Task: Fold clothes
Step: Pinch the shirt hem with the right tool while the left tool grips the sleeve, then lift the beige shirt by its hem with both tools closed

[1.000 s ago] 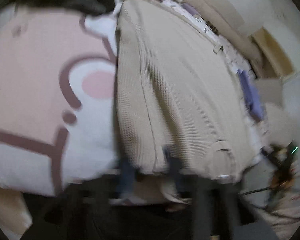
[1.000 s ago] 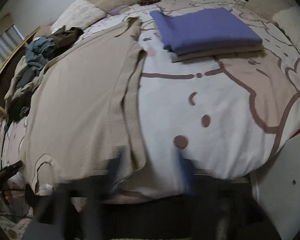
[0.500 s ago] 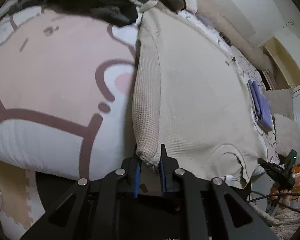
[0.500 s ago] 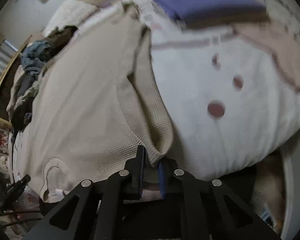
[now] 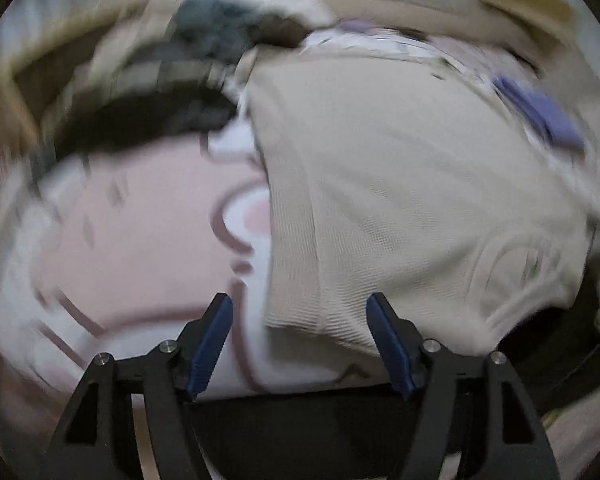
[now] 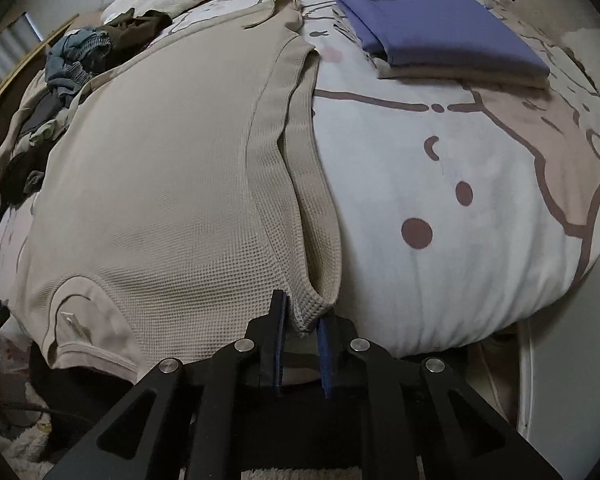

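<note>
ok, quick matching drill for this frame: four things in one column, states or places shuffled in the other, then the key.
Things
1. left gripper
2. right gripper
3. purple folded cloth
4. pile of dark clothes

States or places
A. shut on the beige waffle-knit shirt's shoulder edge
B. loose heap at the far left of the bed
C. open, holding nothing
D. on top of a folded beige garment

Pairs: 1-C, 2-A, 3-D, 4-B

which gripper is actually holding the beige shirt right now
The right gripper, pinching the beige shirt at its shoulder; the left gripper is open, holding nothing.
</note>
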A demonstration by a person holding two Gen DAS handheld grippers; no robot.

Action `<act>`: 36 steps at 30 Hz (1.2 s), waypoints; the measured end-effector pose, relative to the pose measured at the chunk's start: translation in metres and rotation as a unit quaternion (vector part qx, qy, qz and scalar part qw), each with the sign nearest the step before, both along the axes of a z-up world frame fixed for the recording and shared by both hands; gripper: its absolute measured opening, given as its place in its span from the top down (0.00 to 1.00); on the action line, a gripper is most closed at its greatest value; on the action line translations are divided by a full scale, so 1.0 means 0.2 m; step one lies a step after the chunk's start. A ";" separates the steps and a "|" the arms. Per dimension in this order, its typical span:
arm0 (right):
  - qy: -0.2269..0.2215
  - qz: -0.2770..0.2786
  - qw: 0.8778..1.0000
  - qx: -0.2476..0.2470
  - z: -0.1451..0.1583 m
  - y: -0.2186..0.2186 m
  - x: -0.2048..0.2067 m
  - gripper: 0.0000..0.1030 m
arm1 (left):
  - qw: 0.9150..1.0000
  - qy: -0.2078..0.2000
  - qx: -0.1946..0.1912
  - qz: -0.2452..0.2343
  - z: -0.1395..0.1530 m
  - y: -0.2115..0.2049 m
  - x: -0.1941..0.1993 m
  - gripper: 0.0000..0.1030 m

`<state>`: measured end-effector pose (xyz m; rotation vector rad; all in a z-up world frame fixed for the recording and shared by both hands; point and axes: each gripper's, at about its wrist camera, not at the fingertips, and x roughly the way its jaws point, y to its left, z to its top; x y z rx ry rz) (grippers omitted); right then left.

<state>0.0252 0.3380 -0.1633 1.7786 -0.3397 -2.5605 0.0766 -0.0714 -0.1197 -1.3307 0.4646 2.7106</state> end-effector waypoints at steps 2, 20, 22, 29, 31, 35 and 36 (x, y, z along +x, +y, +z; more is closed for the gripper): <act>-0.001 0.006 1.000 0.007 0.01 -0.01 -0.01 0.87 | 0.992 0.029 -0.100 -0.076 -0.01 0.08 0.09 0.33; -0.016 -0.001 1.000 -0.004 -0.01 -0.01 -0.01 0.86 | 0.881 0.047 -0.261 -0.391 -0.37 0.50 0.26 0.44; -0.015 0.001 1.000 -0.002 0.00 -0.02 -0.01 0.87 | 0.890 0.047 -0.238 -0.387 -0.33 0.53 0.21 0.64; 0.054 0.081 0.991 0.094 0.15 -0.13 0.08 0.65 | 0.946 -0.018 -0.071 -0.314 -0.12 0.50 0.00 0.88; 0.100 0.109 0.977 0.155 0.24 -0.19 0.14 0.18 | 0.960 -0.035 -0.009 -0.277 -0.04 0.47 -0.08 0.89; 0.205 0.196 0.916 0.282 0.38 -0.33 0.27 0.13 | 0.975 -0.060 0.085 -0.198 0.05 0.39 -0.22 0.89; 0.232 0.227 0.895 0.307 0.40 -0.38 0.32 0.13 | 0.976 -0.068 0.103 -0.179 0.05 0.37 -0.25 0.89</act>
